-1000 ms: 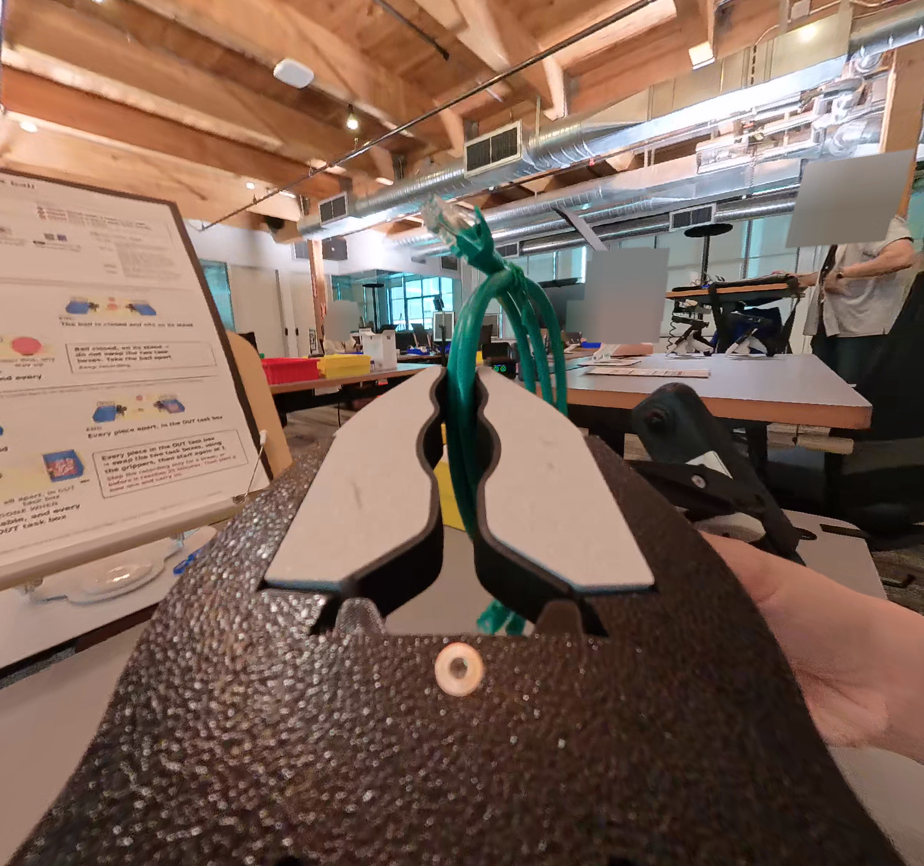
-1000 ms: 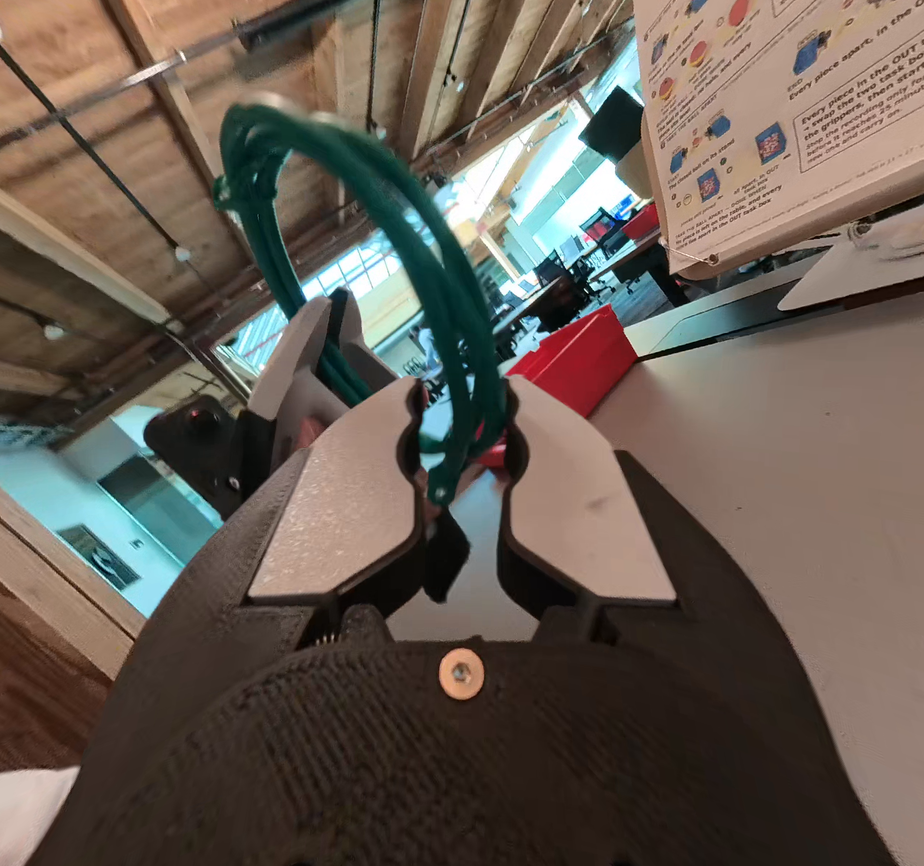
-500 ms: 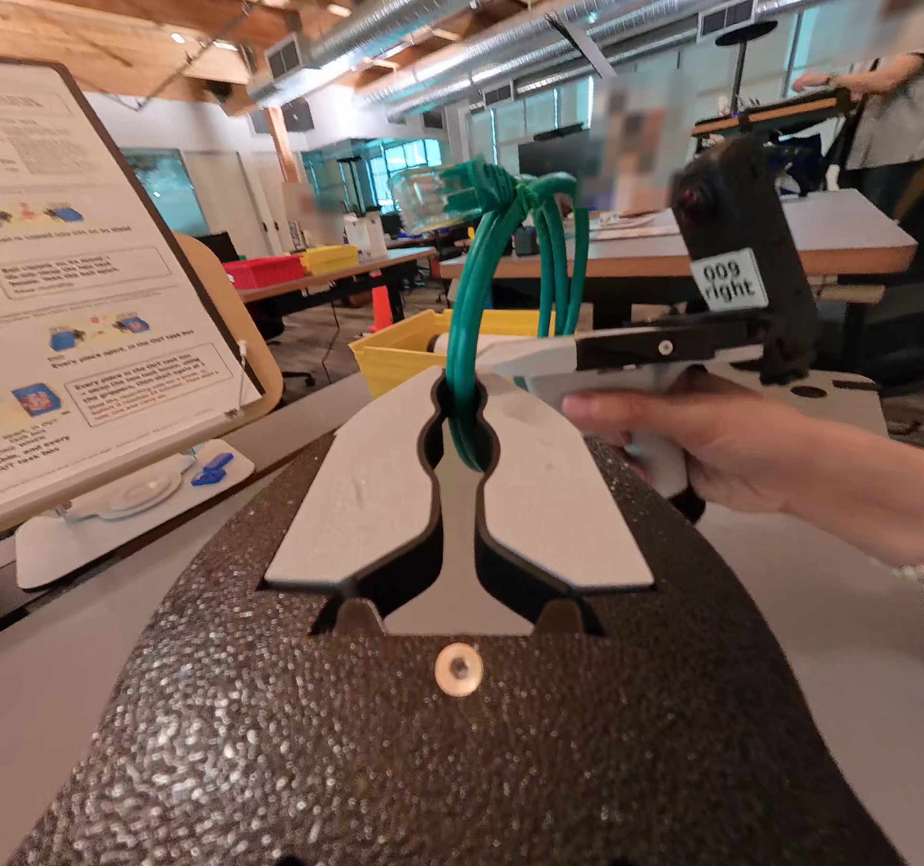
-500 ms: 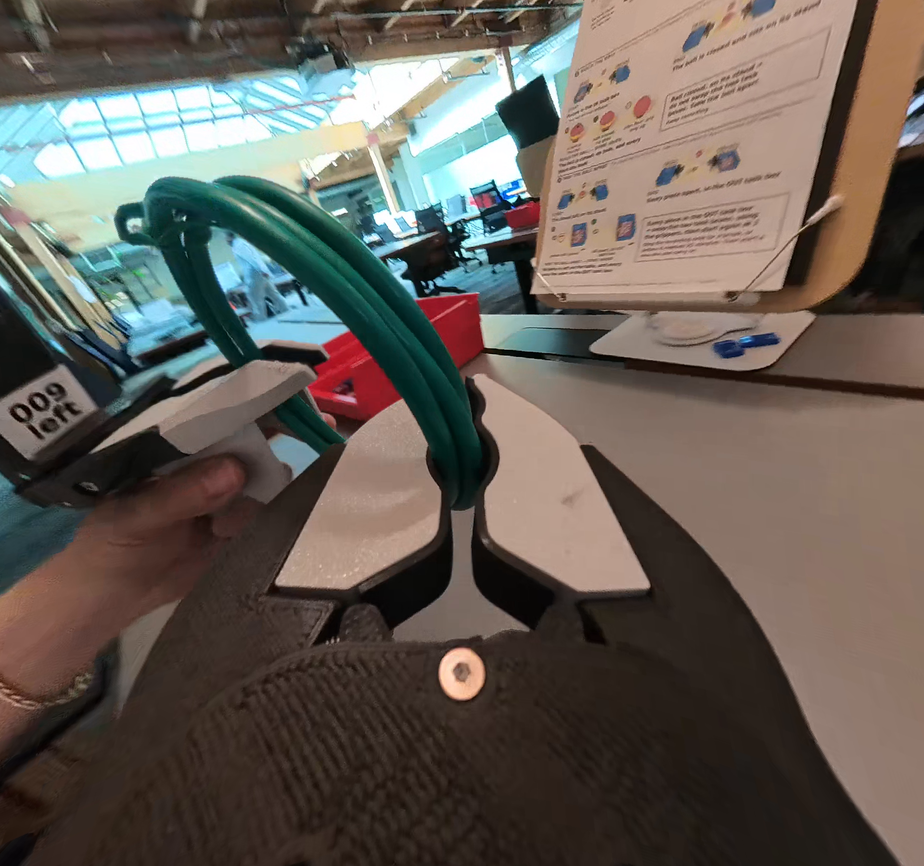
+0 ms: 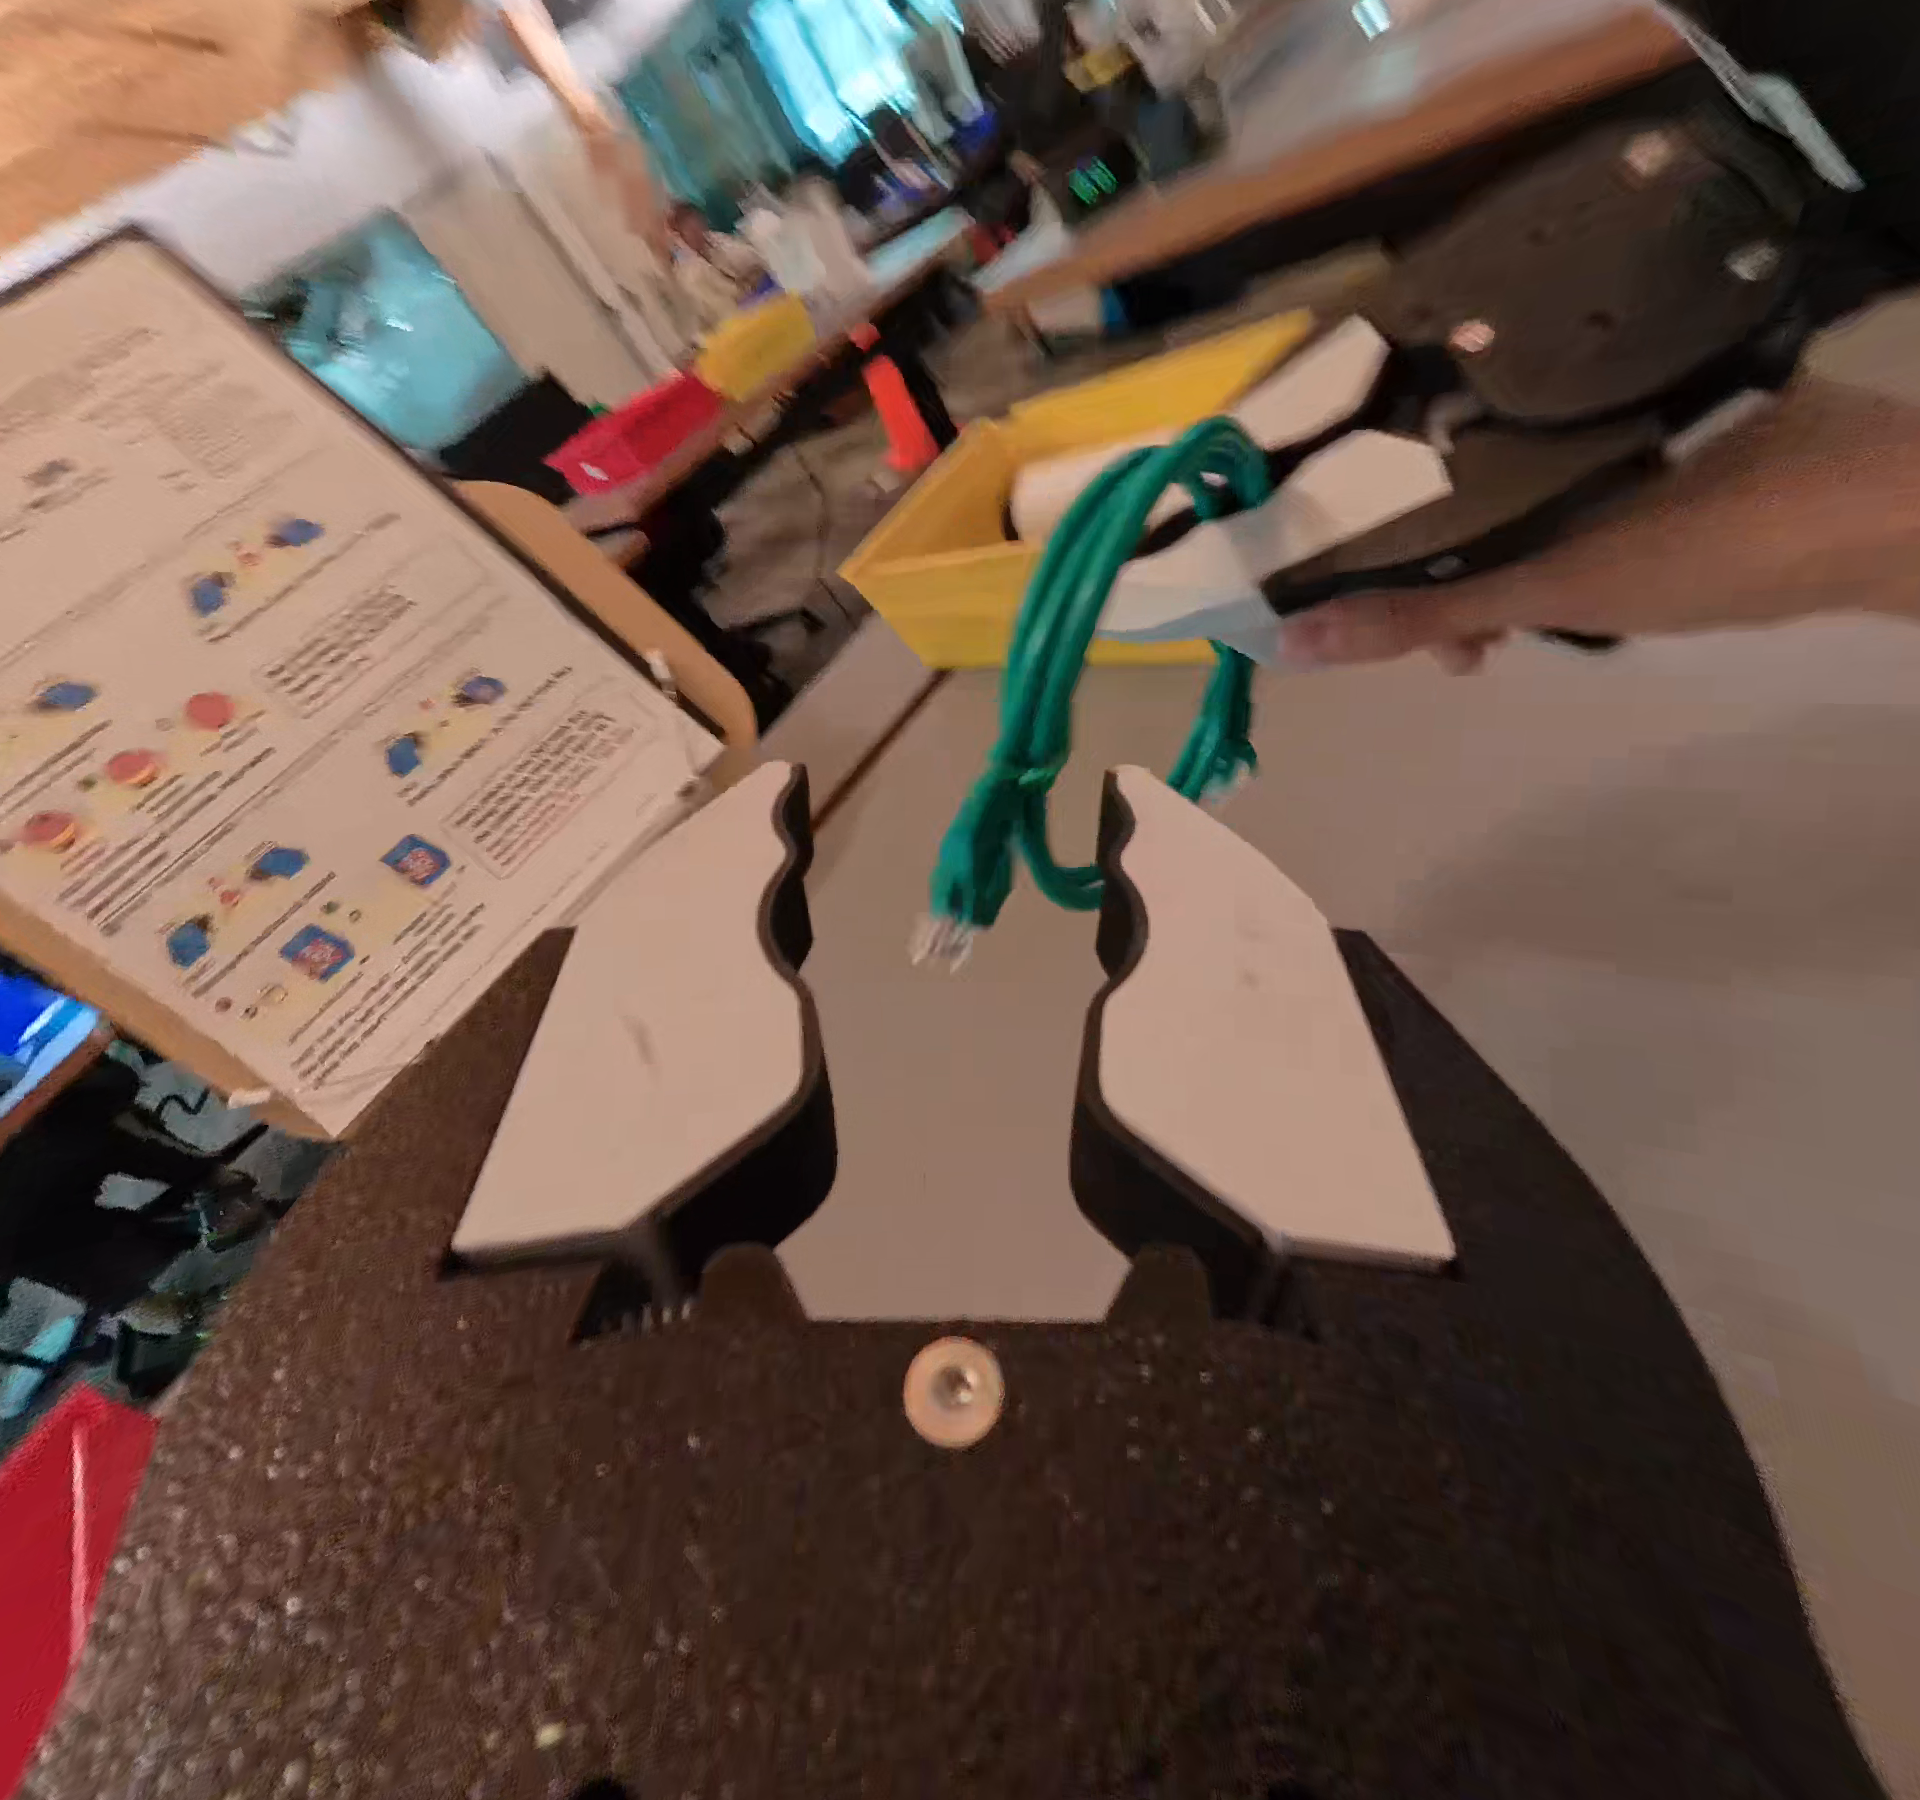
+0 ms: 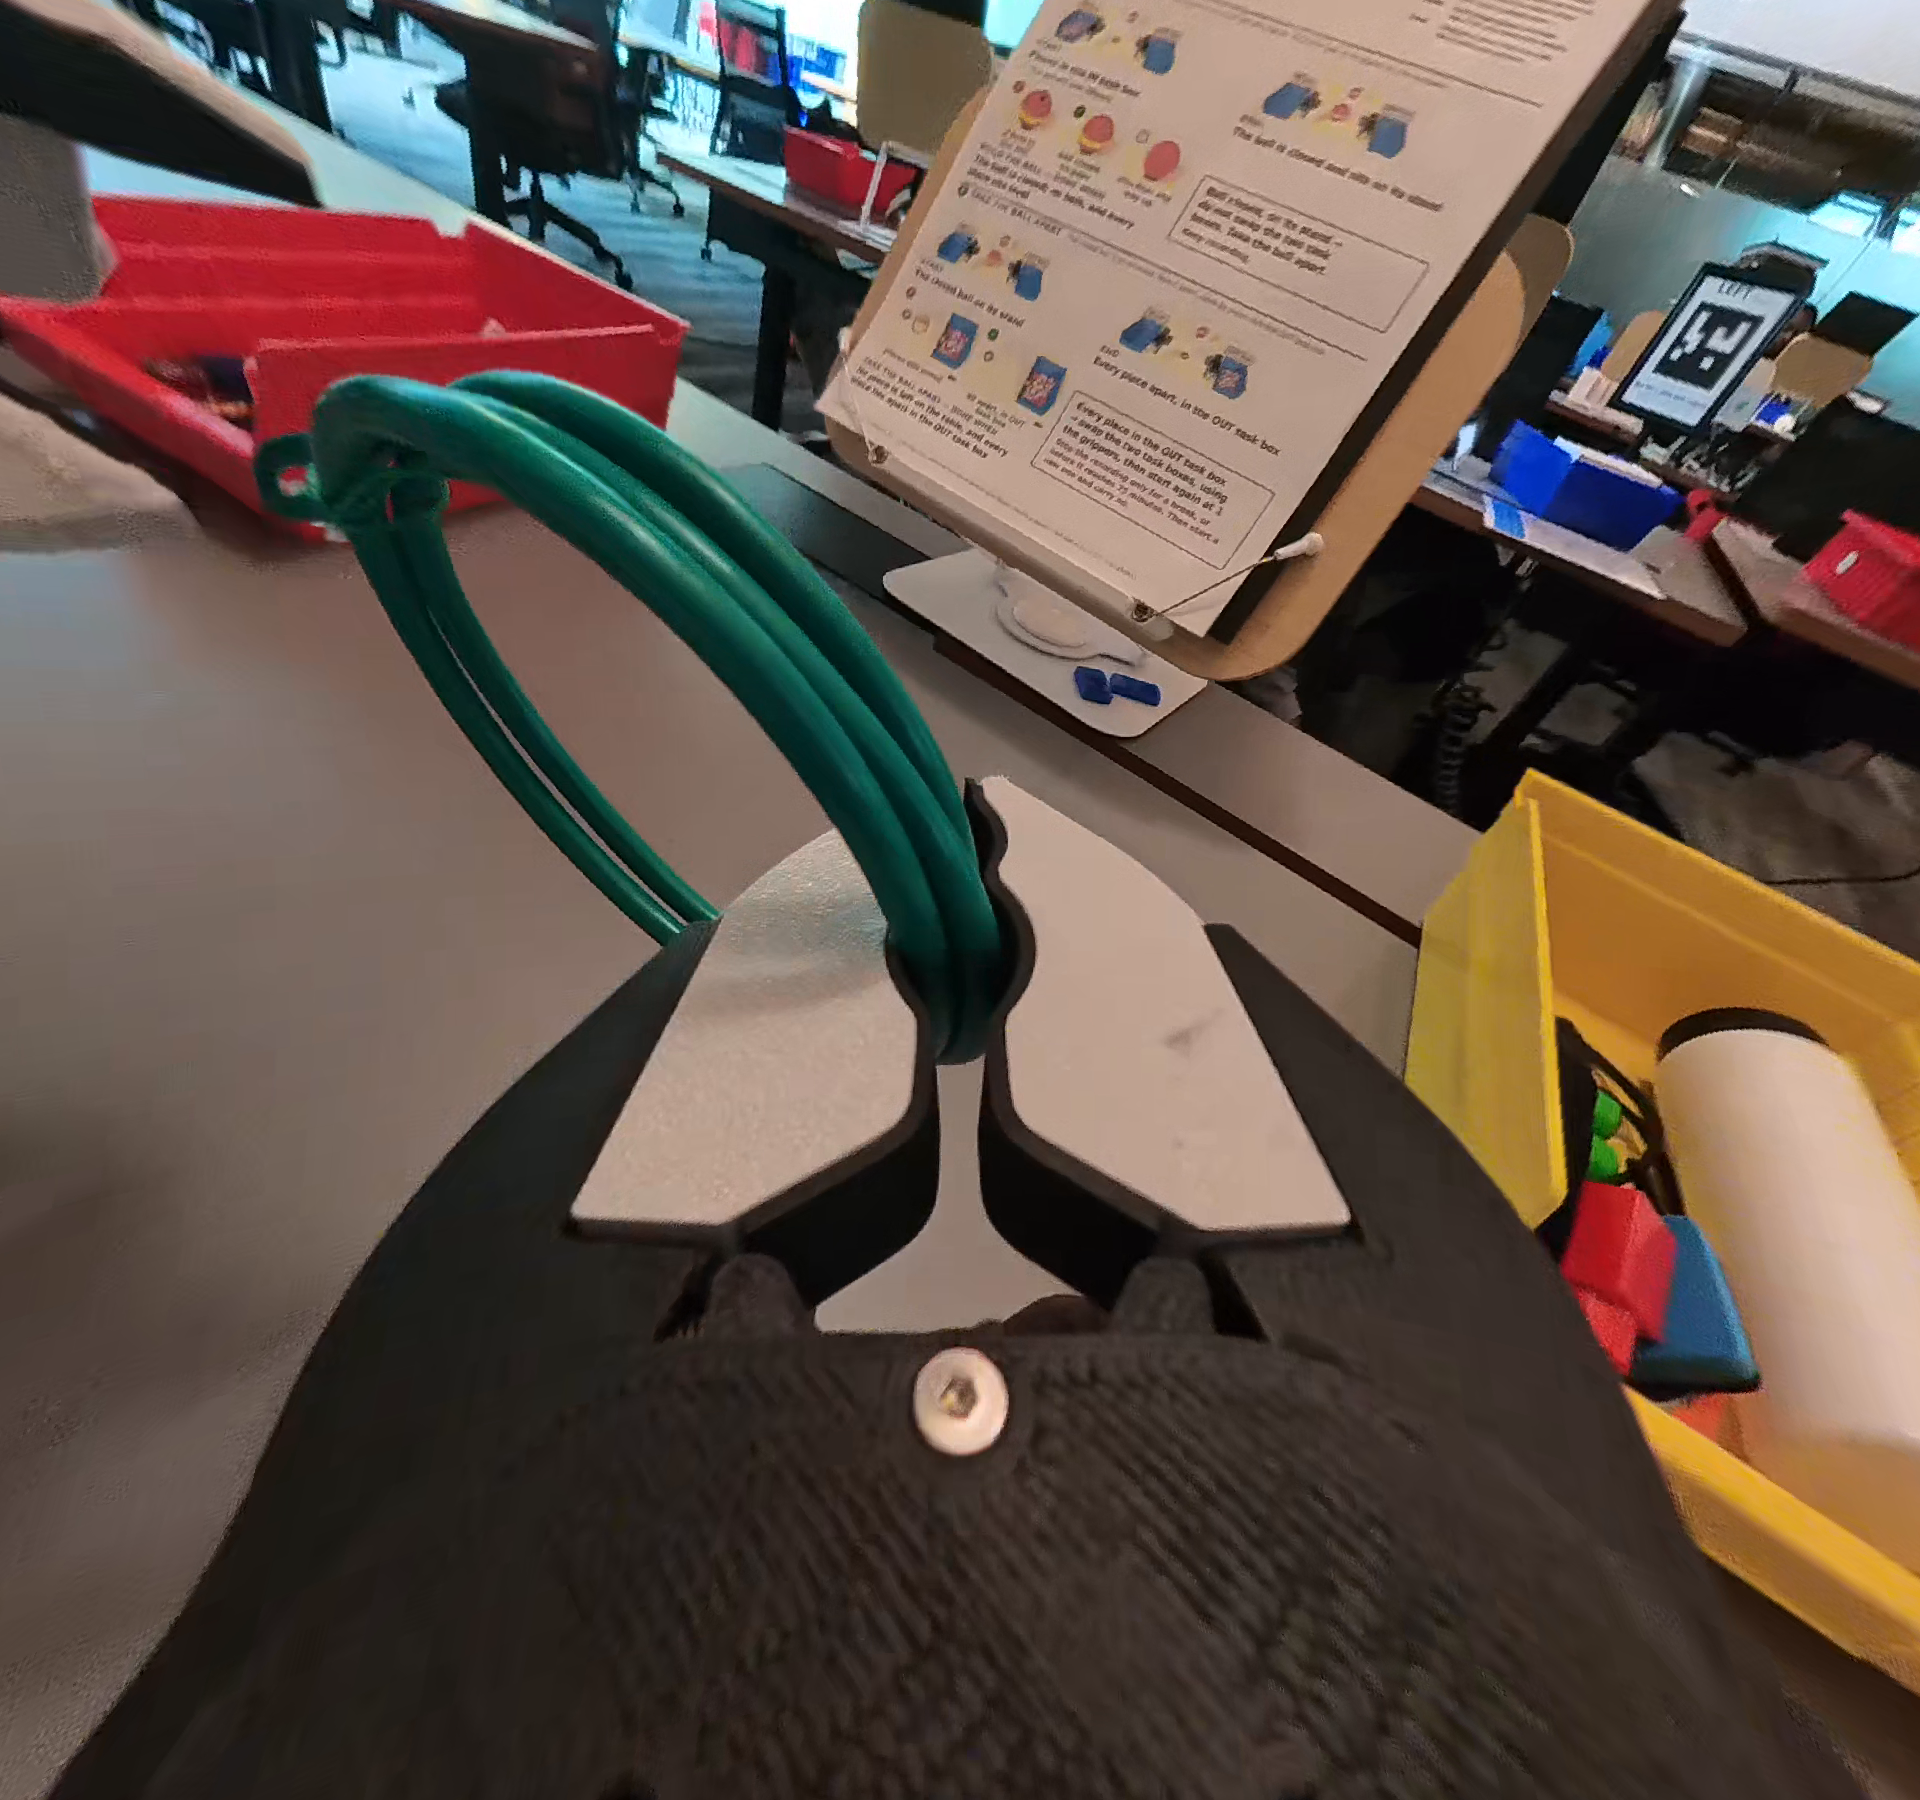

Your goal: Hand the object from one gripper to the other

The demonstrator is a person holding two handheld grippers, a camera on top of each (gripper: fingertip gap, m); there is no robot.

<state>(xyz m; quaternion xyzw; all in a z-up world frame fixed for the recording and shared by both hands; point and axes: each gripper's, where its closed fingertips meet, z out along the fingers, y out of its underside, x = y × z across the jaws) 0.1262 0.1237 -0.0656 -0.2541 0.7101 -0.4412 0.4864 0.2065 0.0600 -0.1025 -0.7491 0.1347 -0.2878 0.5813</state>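
A coiled green cable [image 6: 665, 545] is clamped between the jaws of my right gripper [image 6: 956, 898], which is shut on it; the loop arcs up and to the left over the grey table [image 6: 260, 815]. In the left wrist view the same cable [image 5: 1049, 628] hangs from the right gripper [image 5: 1278, 441] at the upper right, with its plug ends dangling just beyond my left gripper [image 5: 951, 815]. My left gripper is open and empty, and its fingers [image 5: 1226, 1002] stand wide apart, clear of the cable.
A yellow bin [image 6: 1475, 1023] holding a white cylinder and coloured blocks stands at the right; it also shows in the left wrist view [image 5: 935, 587]. A red bin [image 6: 416, 327] stands at the far left. An instruction board on a stand [image 6: 1195, 244] stands at the table's back edge. The tips of one gripper are about 11 cm away from the tips of the other.
My left gripper has opened, let go of the cable and drawn back. My right gripper has stayed shut on the cable and now holds it alone, lower over the table.
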